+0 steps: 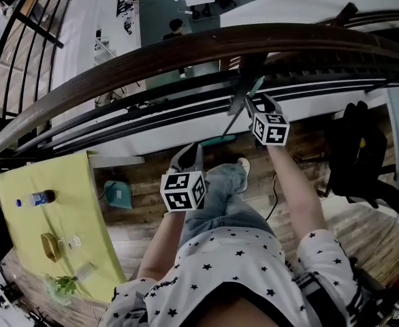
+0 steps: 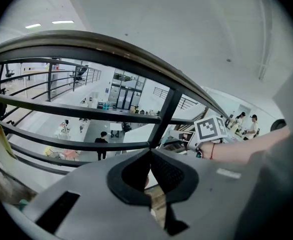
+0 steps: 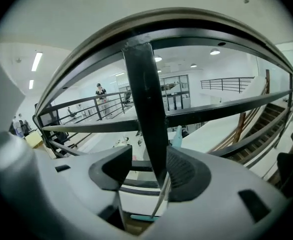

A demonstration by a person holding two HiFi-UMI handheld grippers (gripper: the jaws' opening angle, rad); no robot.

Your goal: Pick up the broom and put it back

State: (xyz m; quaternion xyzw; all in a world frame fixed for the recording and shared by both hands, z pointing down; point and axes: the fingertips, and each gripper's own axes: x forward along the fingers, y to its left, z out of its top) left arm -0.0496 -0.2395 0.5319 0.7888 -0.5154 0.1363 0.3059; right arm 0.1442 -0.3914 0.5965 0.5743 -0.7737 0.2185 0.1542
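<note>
Currently on record: left gripper [image 2: 150,154], jaws closed tip to tip, nothing held. Right gripper [image 3: 147,159], jaws parted, clamping nothing. I see the thin handle of the broom [image 3: 165,186] running between them, close along the right-hand pad, in front of the black railing post [image 3: 146,99]. The broom leans on the railing, teal head on the wooden floor [image 1: 152,182].

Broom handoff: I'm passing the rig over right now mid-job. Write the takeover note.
Left gripper: shut, empty, held low, away from the broom.
Right gripper: jaws apart, with the broom stick between them near one pad, not clamped.
Broom: leaning upright against the railing, teal head at the bottom.
Done: right gripper lined up on the stick.
Left: probably close on the stick, lift, put it back.
</note>
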